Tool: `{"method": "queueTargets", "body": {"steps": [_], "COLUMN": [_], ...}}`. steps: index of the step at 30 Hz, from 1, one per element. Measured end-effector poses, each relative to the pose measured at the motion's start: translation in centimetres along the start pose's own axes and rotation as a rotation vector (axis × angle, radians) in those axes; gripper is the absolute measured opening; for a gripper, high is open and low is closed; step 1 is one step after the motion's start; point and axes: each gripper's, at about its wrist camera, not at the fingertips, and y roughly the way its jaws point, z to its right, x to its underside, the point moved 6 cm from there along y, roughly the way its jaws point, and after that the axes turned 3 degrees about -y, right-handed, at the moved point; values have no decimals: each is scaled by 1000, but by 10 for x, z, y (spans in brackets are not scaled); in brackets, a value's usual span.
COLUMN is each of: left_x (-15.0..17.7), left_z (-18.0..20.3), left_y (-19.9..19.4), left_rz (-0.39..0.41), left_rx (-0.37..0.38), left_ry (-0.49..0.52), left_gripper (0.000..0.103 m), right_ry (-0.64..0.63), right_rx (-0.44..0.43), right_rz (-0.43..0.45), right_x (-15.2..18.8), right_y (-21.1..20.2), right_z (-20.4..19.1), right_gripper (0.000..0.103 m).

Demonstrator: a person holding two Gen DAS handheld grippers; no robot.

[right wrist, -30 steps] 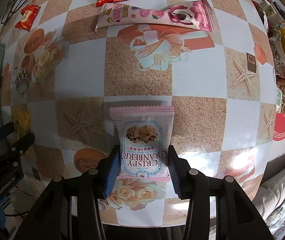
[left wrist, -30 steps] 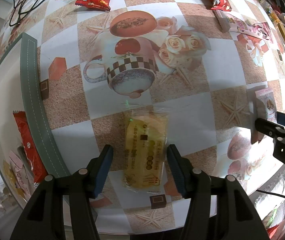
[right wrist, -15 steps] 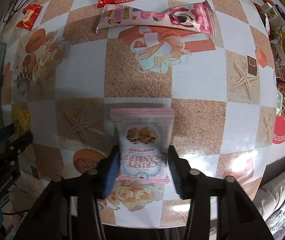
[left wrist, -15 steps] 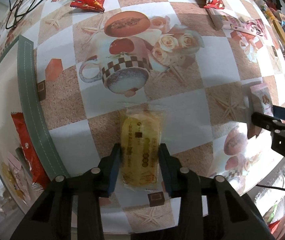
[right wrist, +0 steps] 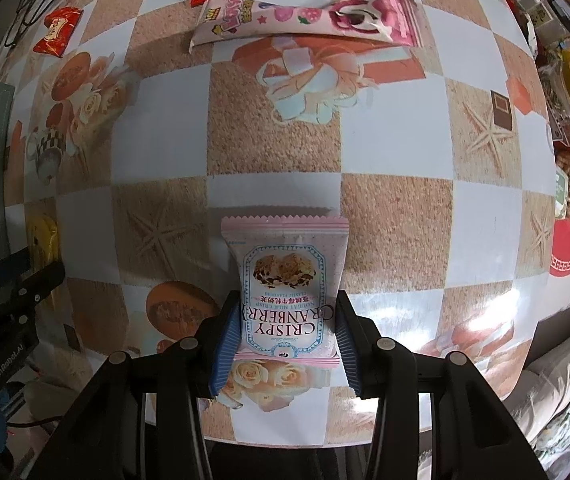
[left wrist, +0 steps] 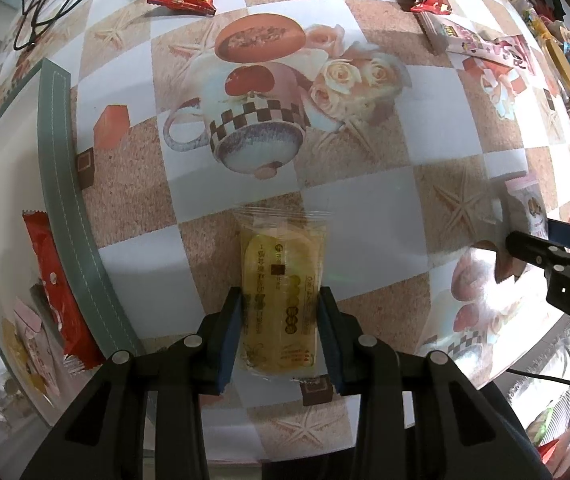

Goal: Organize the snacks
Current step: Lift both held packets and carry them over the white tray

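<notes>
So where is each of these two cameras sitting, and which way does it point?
Left wrist: sits on the left gripper, looking along its fingers at the yellow packet they clamp; the right gripper shows at the frame's right edge.
Right wrist: sits on the right gripper, looking down at the pink cranberry packet it clamps; the left gripper shows at the left edge.
Shared: the checkered tablecloth, both packets, and the long pink wrapper.
</notes>
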Motion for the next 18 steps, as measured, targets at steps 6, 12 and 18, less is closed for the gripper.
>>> {"method": "queueTargets", "body": {"steps": [6,12,18], "left_x": [6,11,3], "left_z": [-11,-21,-27], "left_y": [-1,-1,-2], "left_rz": [0,-8,-10], "left_rx": [13,19,39], "left_ry": [-20,-30,-28], "left_gripper": [39,39,39], "right_ry": [16,17,19], "right_rx": [-6,-3,0], "right_rz": [-4,-7,-12], "right_x": [-3,-3,-1], "right_y": [5,11,13], "right_z": [8,11,8], "right_gripper": [46,46,46]}}
